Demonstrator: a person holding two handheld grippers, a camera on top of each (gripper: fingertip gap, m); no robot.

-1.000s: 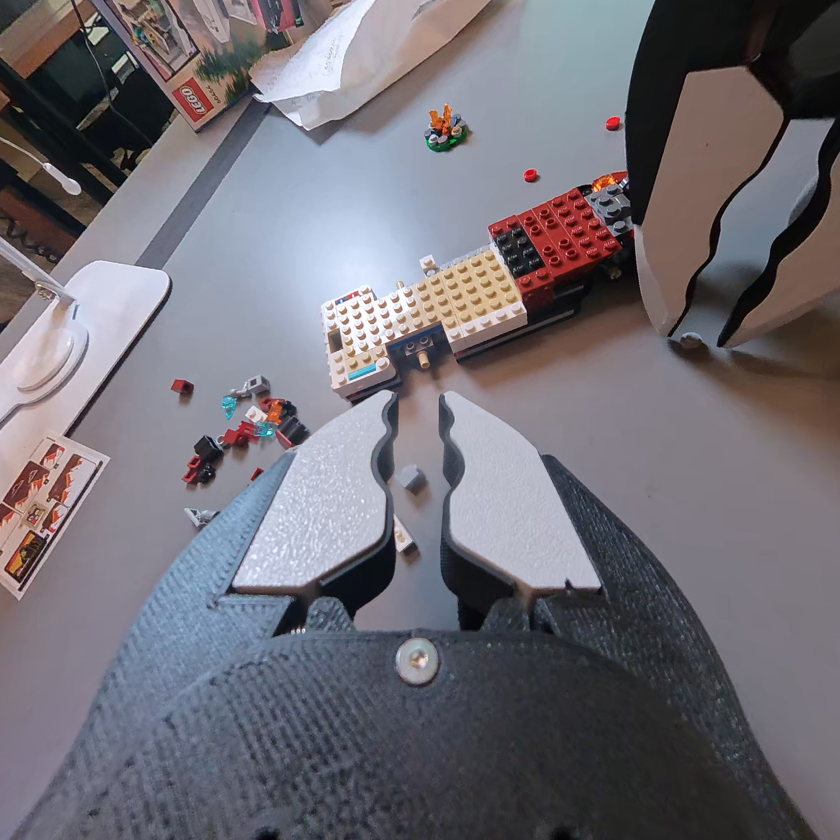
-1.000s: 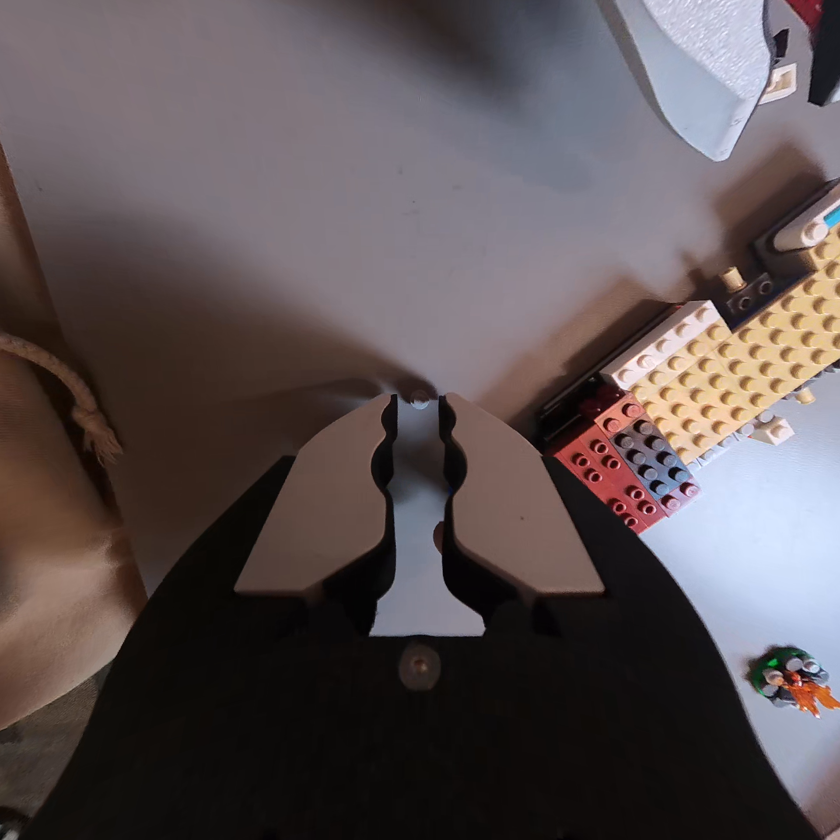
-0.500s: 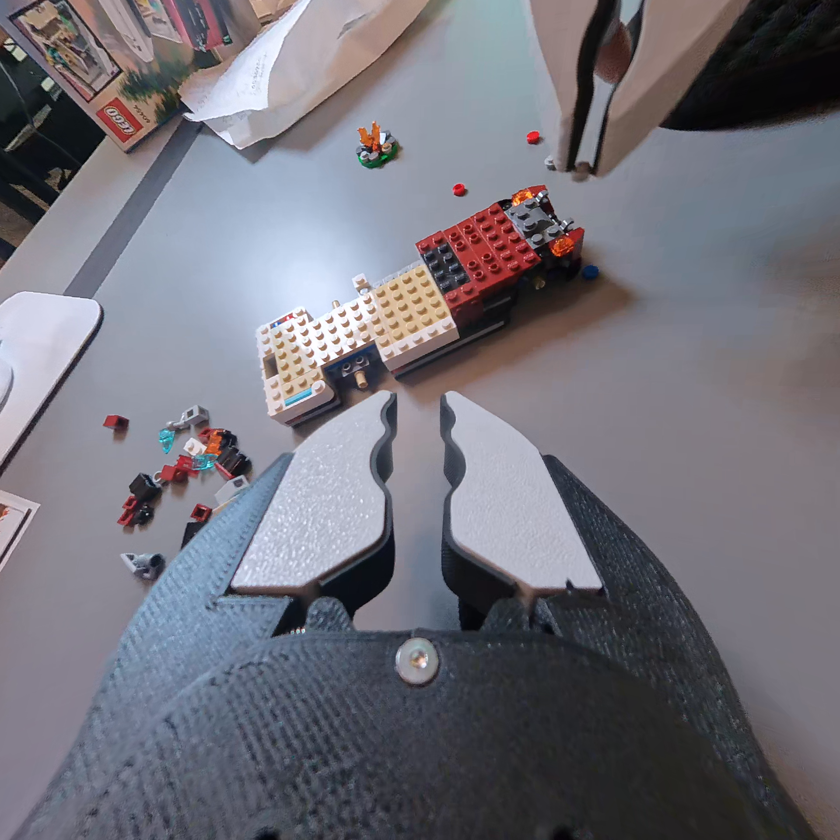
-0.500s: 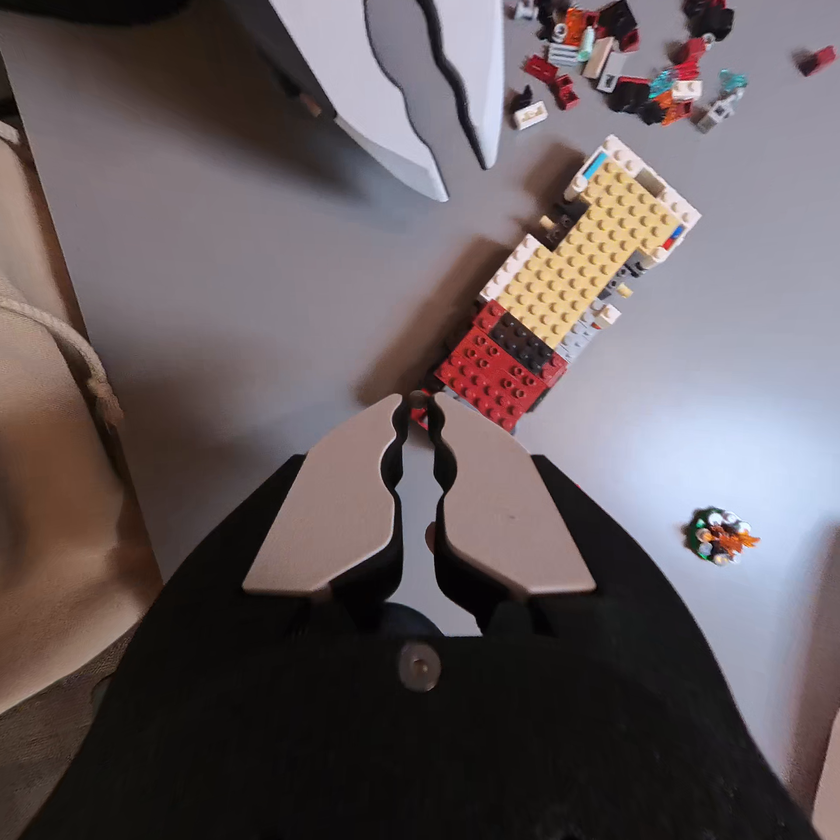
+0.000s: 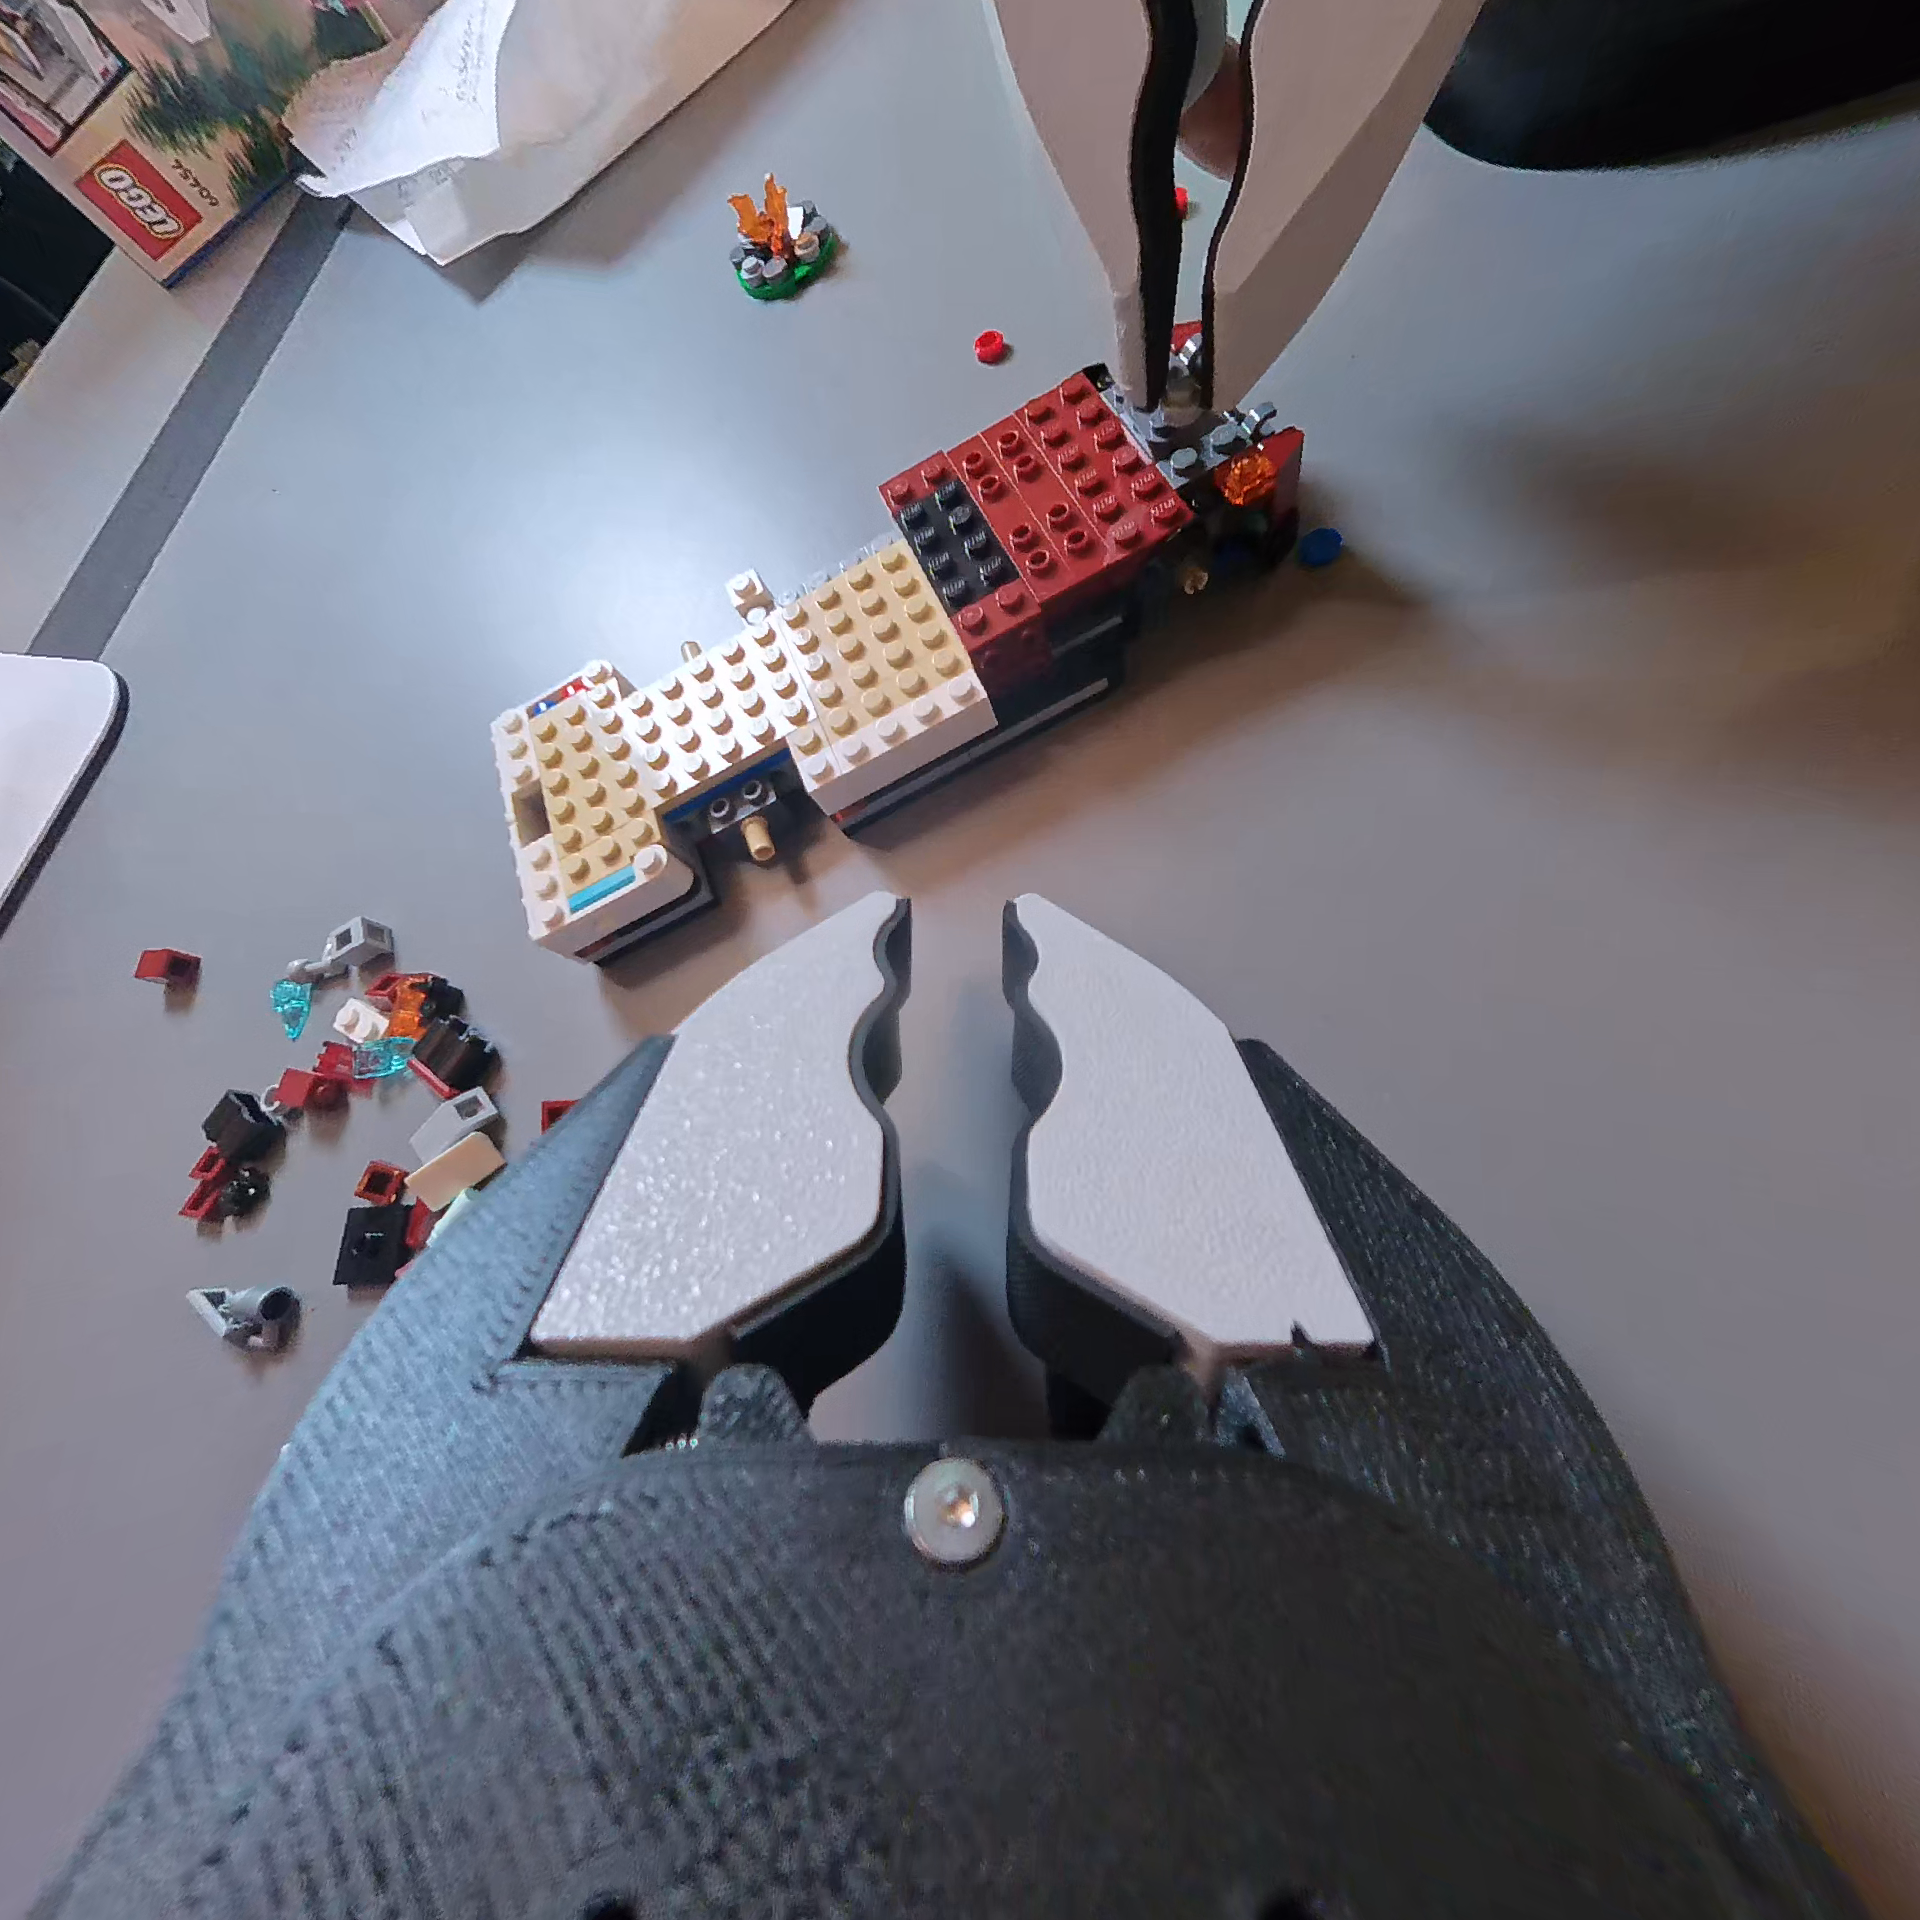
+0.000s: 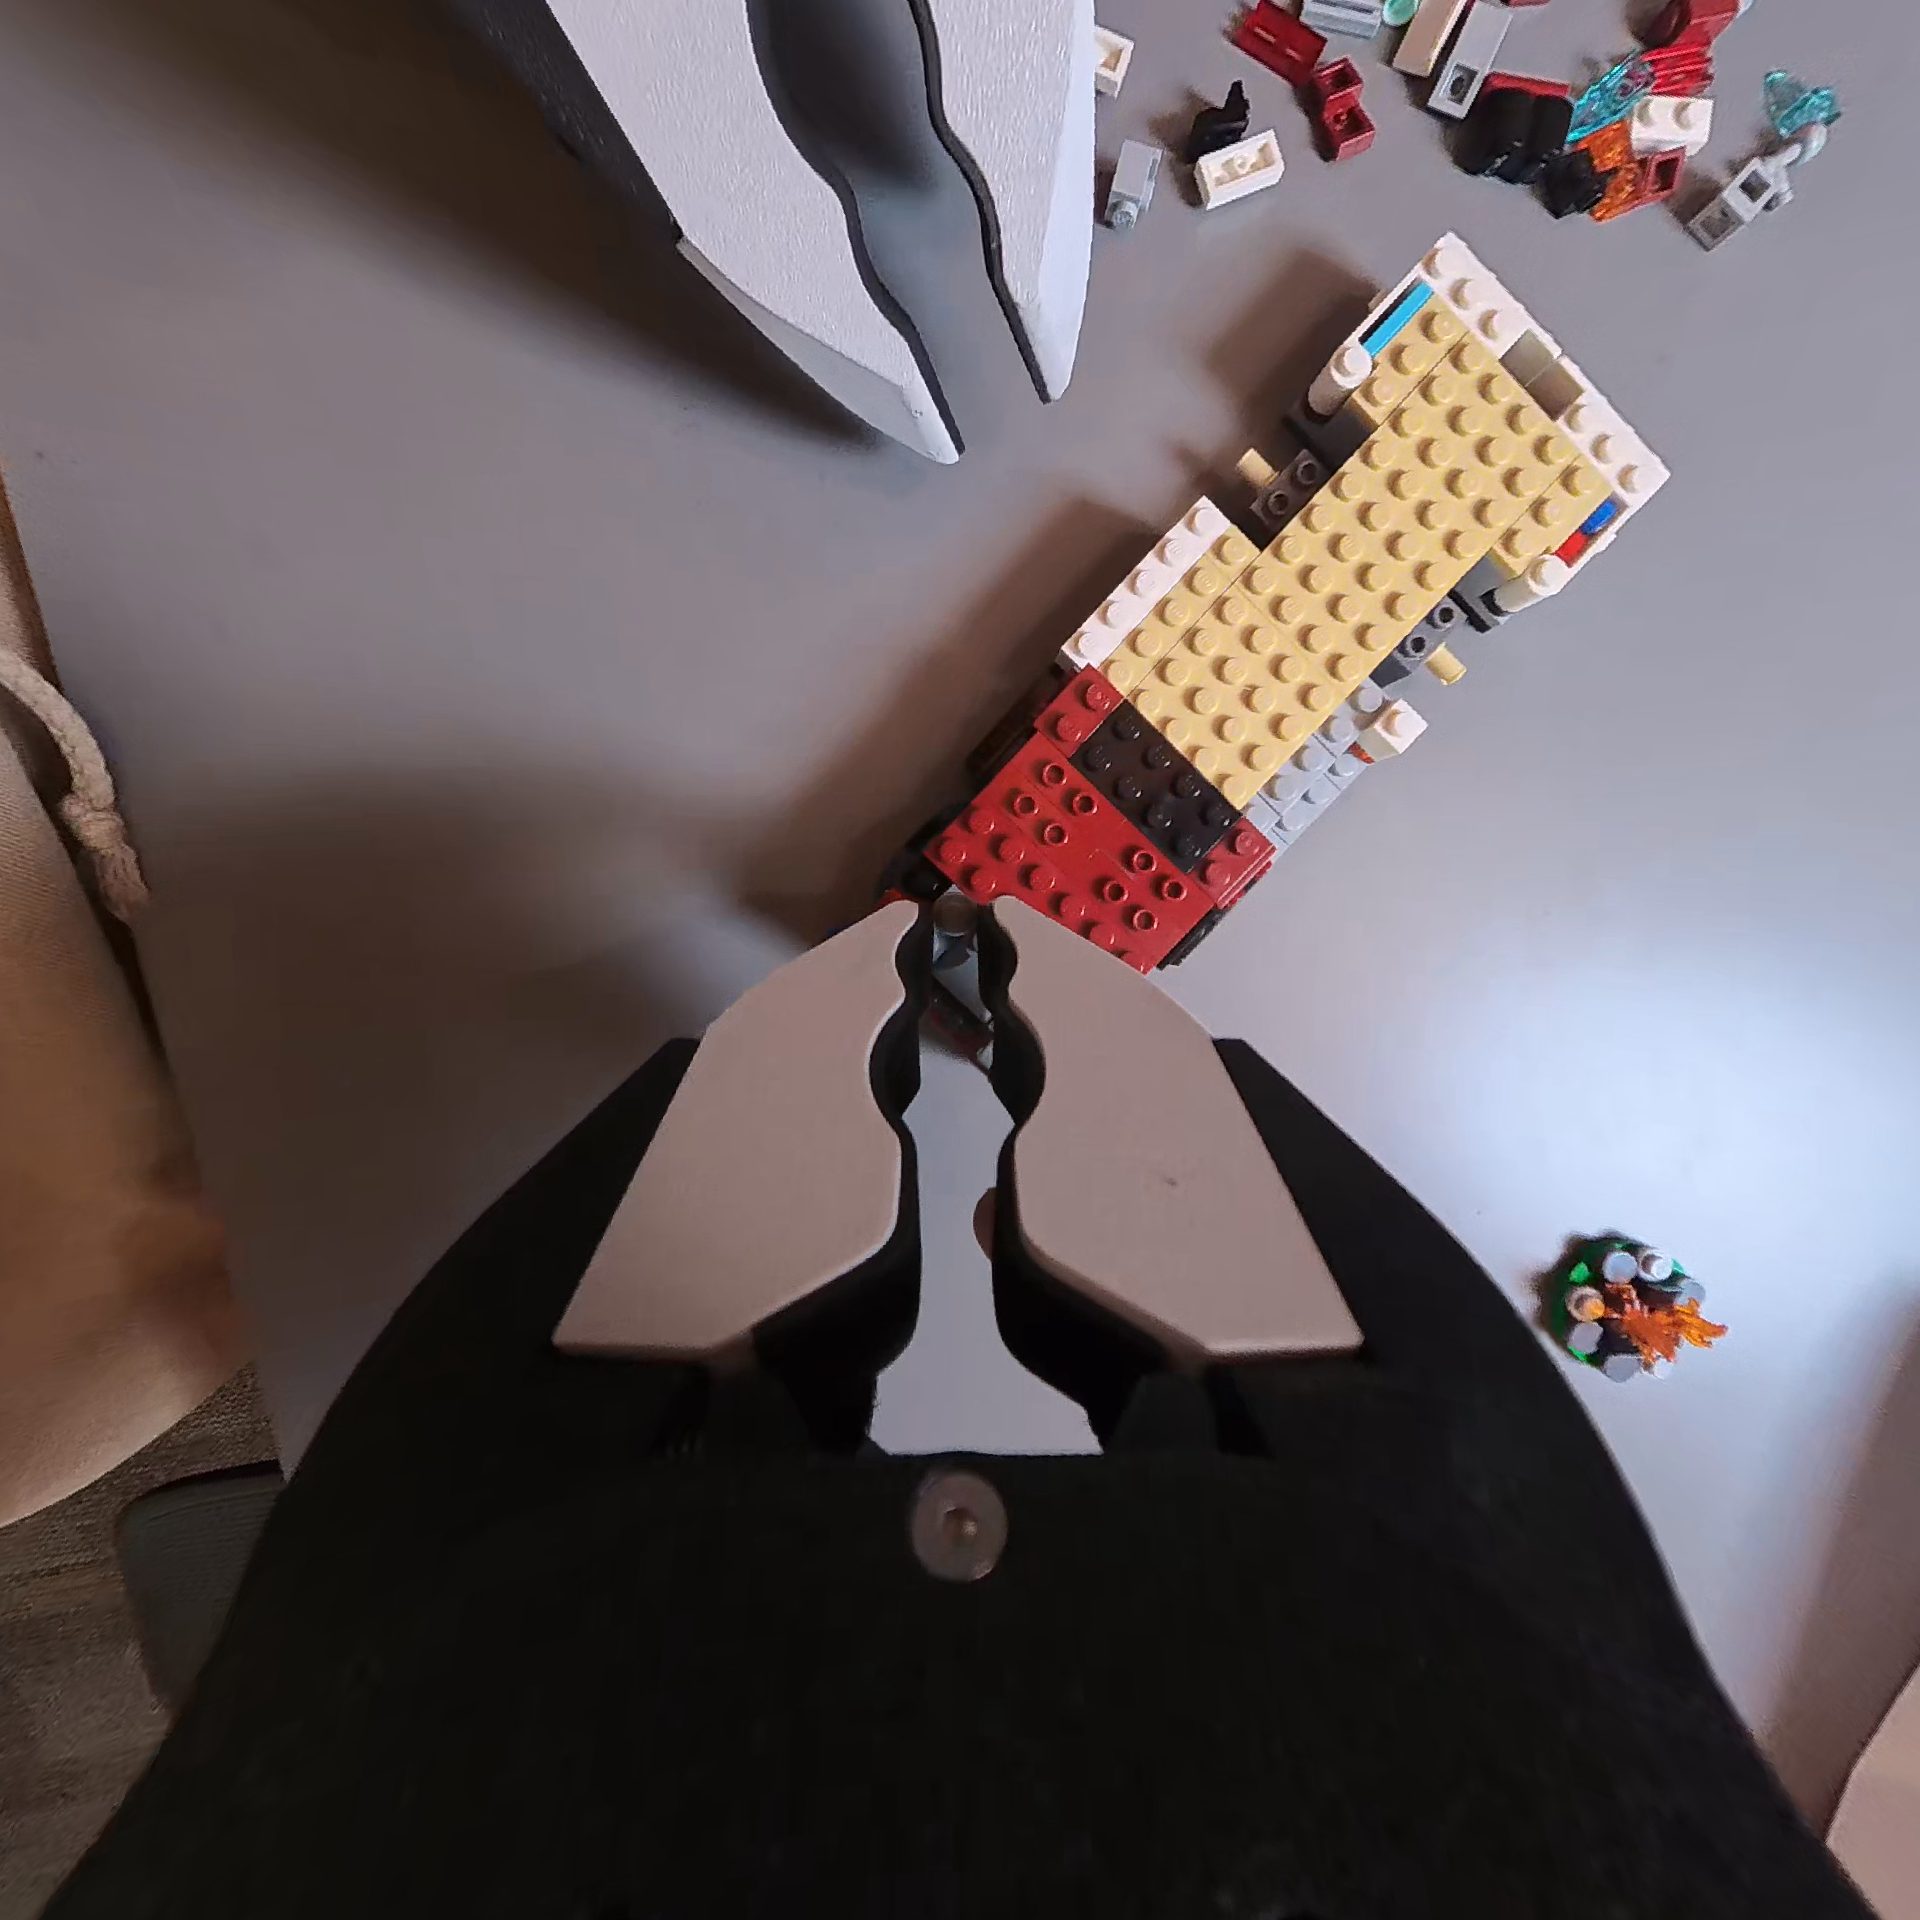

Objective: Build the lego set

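Note:
A long brick model [image 5: 852,665] lies on the grey table [image 5: 1455,935], white and tan at its near end, dark red with a grey plate at its far end; it also shows in the right wrist view [image 6: 1299,644]. My right gripper [image 6: 956,914] is shut on a small grey round stud [image 6: 954,916] and holds it down on the grey plate at the model's red end; the left wrist view shows this too [image 5: 1179,400]. My left gripper [image 5: 956,914] is open and empty, hovering just short of the model's white end. It also shows in the right wrist view [image 6: 997,421].
A pile of small loose pieces [image 5: 353,1081] lies left of my left gripper. A little campfire build on a green base [image 5: 781,249], a red round stud [image 5: 992,345] and a blue one [image 5: 1320,545] lie near the model. A toy box [image 5: 135,156] and white paper bag [image 5: 540,114] sit far left. About 10 cm separates my left fingertips from my right.
My right gripper closed on the small grey stud on the table, lifted it and carried it to the model's red end. My left gripper stayed open and drew back a little.

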